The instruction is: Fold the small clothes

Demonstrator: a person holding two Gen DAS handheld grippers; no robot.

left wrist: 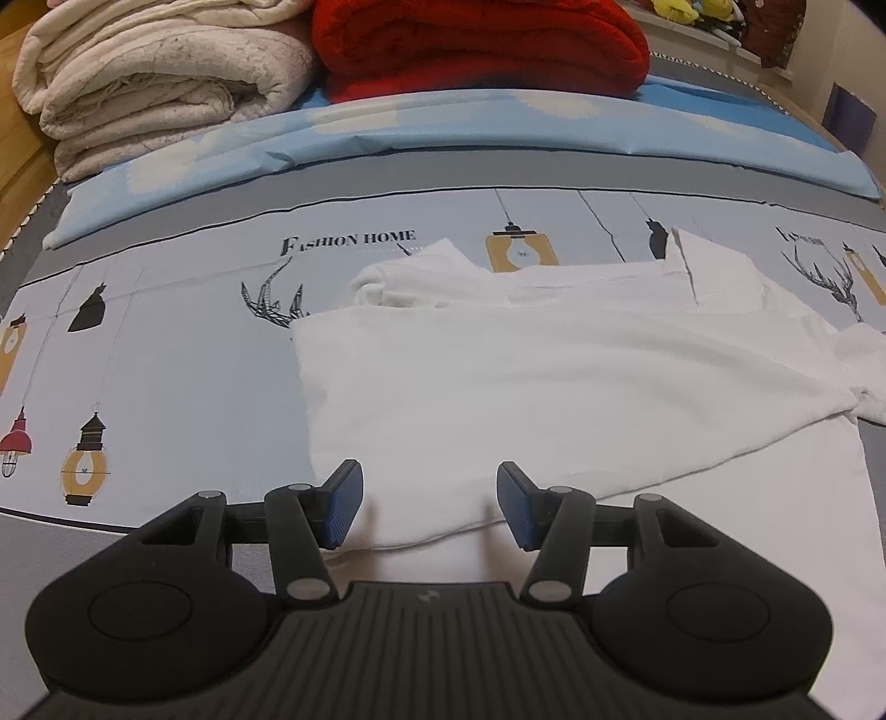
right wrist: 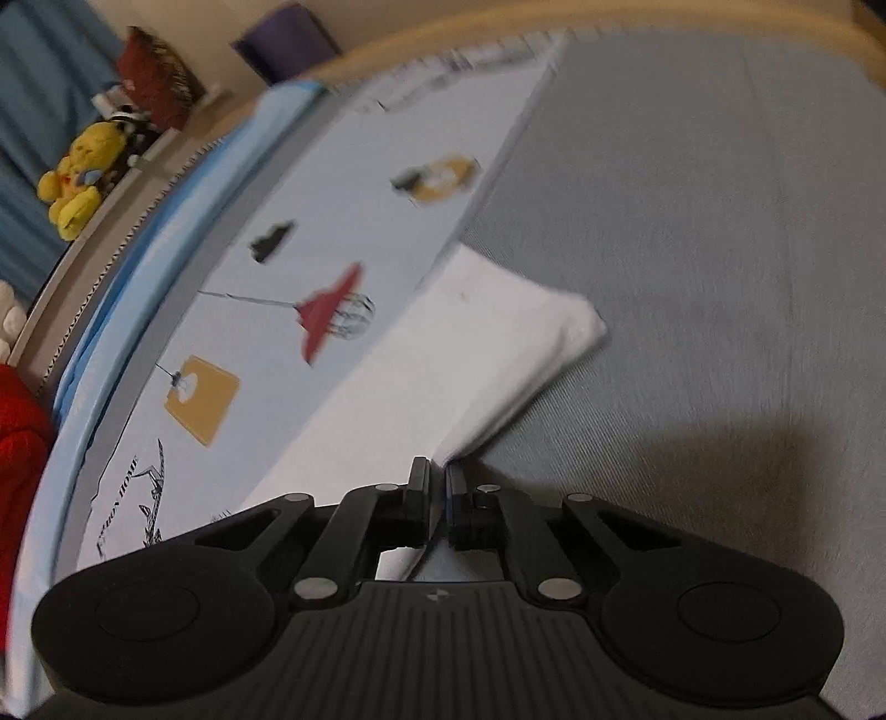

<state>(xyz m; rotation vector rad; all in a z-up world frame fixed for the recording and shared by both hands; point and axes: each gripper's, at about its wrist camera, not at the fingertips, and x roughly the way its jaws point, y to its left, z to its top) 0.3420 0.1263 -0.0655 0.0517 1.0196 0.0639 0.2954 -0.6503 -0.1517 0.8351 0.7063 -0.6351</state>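
A white shirt [left wrist: 554, 387] lies spread on the printed bed sheet [left wrist: 166, 343], its left side folded in and its collar end bunched toward the back. My left gripper [left wrist: 429, 498] hangs open just over the shirt's near hem, blue pads apart with only flat cloth beneath them. In the blurred right wrist view, a folded corner of the white shirt [right wrist: 470, 354] stretches away from my right gripper [right wrist: 437, 476]. Its jaws are together, pinching the shirt's edge.
At the back, a folded cream quilt [left wrist: 155, 83] and a red blanket [left wrist: 476, 44] sit behind a light-blue folded sheet [left wrist: 443, 133]. Grey bed cover [right wrist: 692, 249] extends to the right of the shirt. A yellow plush toy [right wrist: 83, 171] rests on the ledge beyond the bed.
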